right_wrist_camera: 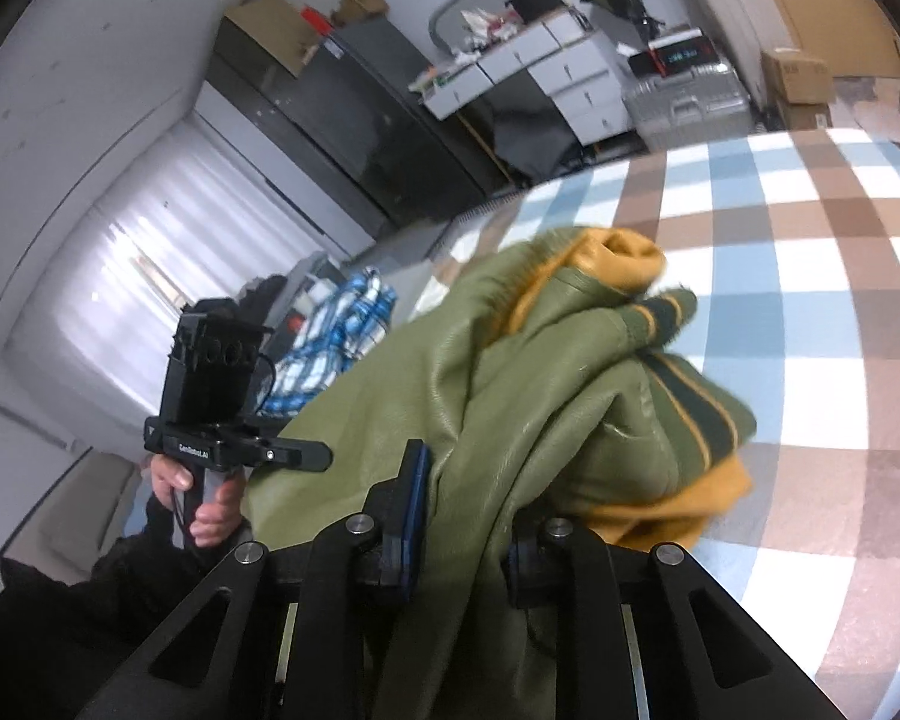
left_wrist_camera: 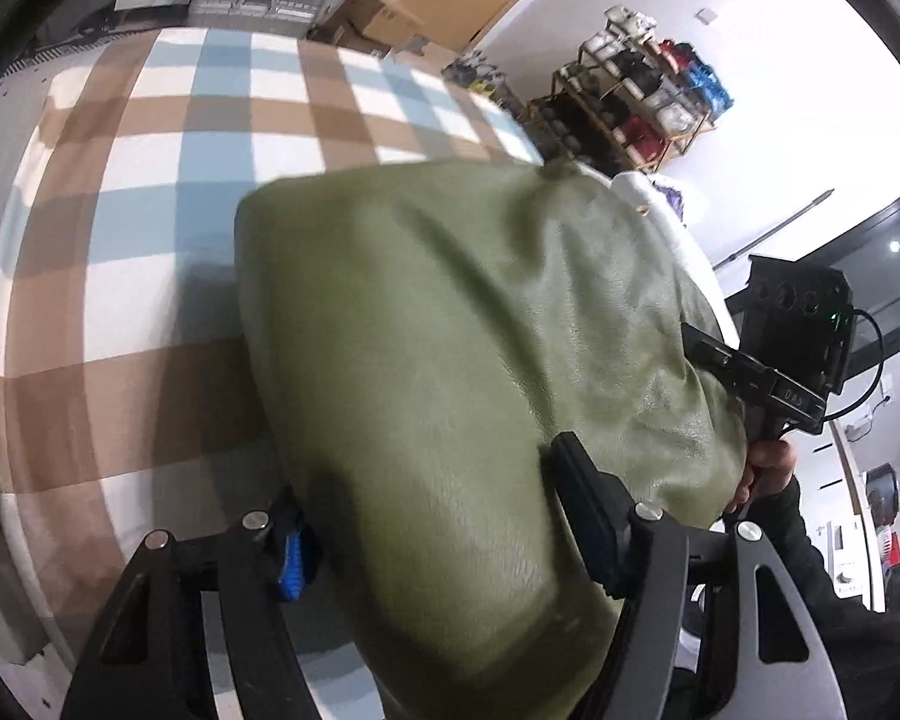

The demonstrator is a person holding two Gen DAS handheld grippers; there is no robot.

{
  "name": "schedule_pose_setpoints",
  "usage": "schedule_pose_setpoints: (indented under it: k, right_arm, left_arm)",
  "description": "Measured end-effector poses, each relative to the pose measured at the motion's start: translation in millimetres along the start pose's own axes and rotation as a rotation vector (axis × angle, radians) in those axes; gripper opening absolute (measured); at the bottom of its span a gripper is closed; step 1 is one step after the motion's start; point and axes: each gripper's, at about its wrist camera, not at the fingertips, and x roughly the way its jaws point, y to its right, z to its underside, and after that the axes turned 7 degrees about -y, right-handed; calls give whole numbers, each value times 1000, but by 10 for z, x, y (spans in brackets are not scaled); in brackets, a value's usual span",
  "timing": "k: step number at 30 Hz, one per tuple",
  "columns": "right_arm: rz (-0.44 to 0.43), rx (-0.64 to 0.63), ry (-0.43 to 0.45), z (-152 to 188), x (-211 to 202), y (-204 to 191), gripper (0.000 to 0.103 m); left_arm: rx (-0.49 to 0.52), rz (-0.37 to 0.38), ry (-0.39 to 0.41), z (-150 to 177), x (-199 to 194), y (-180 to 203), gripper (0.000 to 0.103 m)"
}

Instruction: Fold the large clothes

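Green jacket (left_wrist_camera: 480, 360) hangs bunched above the bed (left_wrist_camera: 168, 138), clamped by both the left gripper (left_wrist_camera: 432, 516) and right gripper (right_wrist_camera: 462, 516): mid-fold carry. Next it likely needs laying flat and smoothing.

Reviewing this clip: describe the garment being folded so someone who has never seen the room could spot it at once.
Start at the bed with the brown, blue and white checked cover. Bunched above it, between both tongs, is the olive-green leather-look jacket. Its mustard lining and striped knit cuffs separate it from the blue-and-white checked cloth behind.
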Motion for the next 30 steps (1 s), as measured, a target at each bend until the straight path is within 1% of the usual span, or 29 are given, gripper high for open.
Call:
schedule_pose_setpoints:
  k: [4, 5, 7, 8, 9, 11, 12, 13, 14, 15, 16, 17, 19, 21, 22, 23, 25, 26, 27, 28, 29, 30]
  right_arm:
    - [22, -1, 6, -15, -81, 12, 20]
    - [33, 5, -5, 7, -107, 33, 20]
    - [75, 15, -58, 43, -45, 106, 20]
    - [108, 25, -93, 93, 12, 161, 23]
    - [113, 50, -129, 166, 70, 244, 25]
    - [97, 109, -188, 275, 128, 413, 33]
    - [92, 129, -191, 304, 131, 469, 37]
    - [94, 148, -192, 336, 131, 509, 58]
    - [131, 171, -191, 346, 132, 550, 87]
    - [193, 199, -193, 342, 140, 603, 93]
    - [212, 215, -188, 337, 144, 637, 92]
    - [187, 238, -180, 325, 162, 690, 92]
    - [170, 262, -189, 300, 228, 753, 92]
    - [118, 286, -224, 267, 360, 815, 91]
    - [100, 295, -231, 270, 389, 821, 88]
    - [86, 301, -235, 271, 428, 840, 85]
    - [75, 276, -229, 280, 460, 825, 74]
    - [88, 256, -234, 275, 473, 802, 65]
    - [93, 247, -235, 271, 465, 758, 60]
    - [100, 231, -231, 262, 448, 716, 52]
    - [128, 198, -219, 242, 410, 634, 45]
    - [142, 177, -205, 230, 369, 566, 42]
  left_arm:
    - [8, 25, -20, -81, 154, 42, 65]
    - [5, 31, -31, -76, 205, 29, 65]
    - [-6, 30, -58, -16, 293, -60, 65]
    - [8, 11, -81, 5, 374, -68, 65]
    - [17, -12, -104, 38, 451, -99, 66]
    - [1, -20, -136, 55, 547, -169, 70]
    - [2, -14, -142, 41, 566, -208, 72]
    - [2, -5, -150, 13, 575, -225, 73]
    - [-3, 7, -168, -28, 587, -266, 73]
    - [7, 26, -187, -77, 603, -296, 73]
    - [8, 37, -210, -140, 630, -332, 75]
    - [11, 43, -225, -154, 636, -358, 76]
    - [19, 57, -250, -208, 679, -403, 80]
    - [18, 81, -268, -259, 735, -443, 81]
    - [15, 96, -267, -264, 732, -463, 81]
    - [15, 108, -262, -248, 719, -479, 81]
    - [30, 107, -242, -236, 699, -451, 79]
    - [50, 89, -229, -239, 682, -403, 77]
    - [67, 75, -209, -181, 594, -351, 74]
    - [83, 64, -186, -149, 526, -297, 71]
    - [105, 46, -167, -139, 472, -227, 69]
    - [119, 30, -146, -141, 421, -157, 68]
